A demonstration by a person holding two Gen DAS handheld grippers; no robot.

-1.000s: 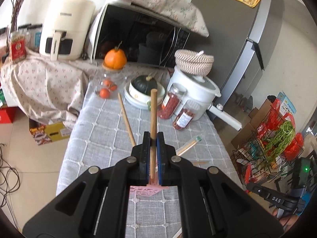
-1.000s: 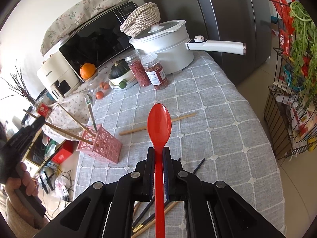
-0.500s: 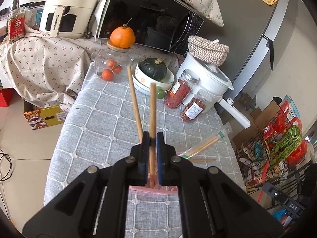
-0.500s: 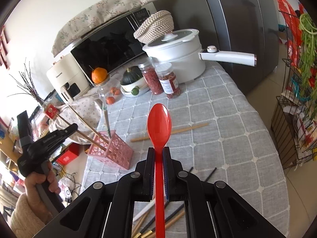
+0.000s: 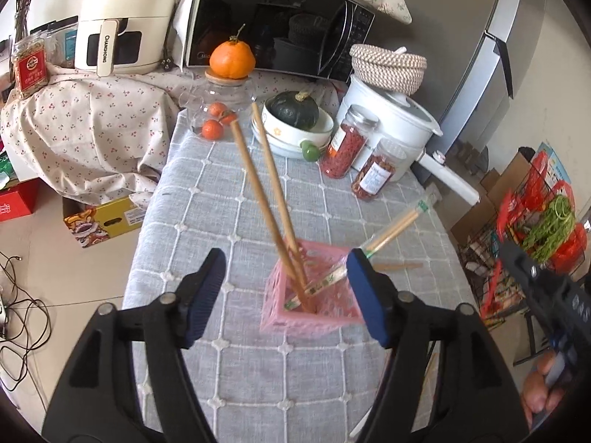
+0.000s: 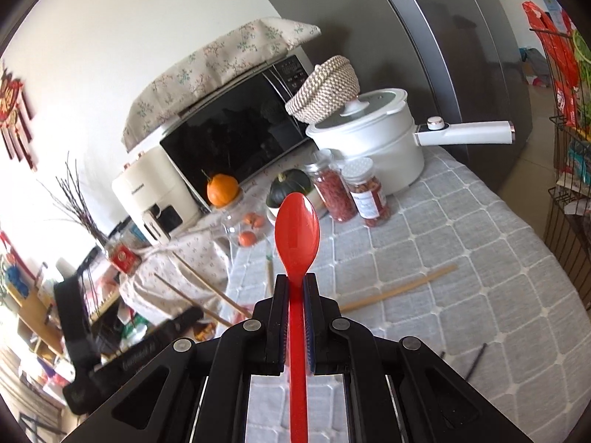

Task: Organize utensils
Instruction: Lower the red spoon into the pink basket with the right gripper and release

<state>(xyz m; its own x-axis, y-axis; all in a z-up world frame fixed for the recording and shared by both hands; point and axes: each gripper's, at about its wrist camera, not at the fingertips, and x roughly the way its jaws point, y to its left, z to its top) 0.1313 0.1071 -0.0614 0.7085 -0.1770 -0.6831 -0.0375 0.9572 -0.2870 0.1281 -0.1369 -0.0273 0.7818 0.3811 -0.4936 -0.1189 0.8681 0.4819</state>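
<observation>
A pink mesh basket point(image 5: 310, 317) stands on the grey checked tablecloth point(image 5: 207, 229). Two wooden chopsticks point(image 5: 266, 184) and a wrapped pair point(image 5: 395, 225) lean in it. My left gripper point(image 5: 285, 258) hovers over the basket with its jaws opening wide, and the pads touch nothing. My right gripper point(image 6: 295, 284) is shut on the handle of a red spoon point(image 6: 297, 232), bowl pointing forward, above the table. One wooden chopstick point(image 6: 399, 291) and thin black chopsticks point(image 6: 476, 361) lie loose on the cloth. The basket is hidden in the right wrist view.
At the table's far end stand a white pot point(image 5: 391, 118) with a long handle, two jars point(image 5: 347, 144), a bowl with a squash point(image 5: 295, 125) and a glass jar with oranges point(image 5: 218, 118). Behind are a microwave point(image 5: 273, 22) and air fryer point(image 5: 125, 18). A wire rack point(image 5: 517, 243) stands right.
My left gripper has gone from shut to wide open and let go of the wooden chopstick, which now leans in the basket beside the other. My right gripper has shifted sideways with the spoon.
</observation>
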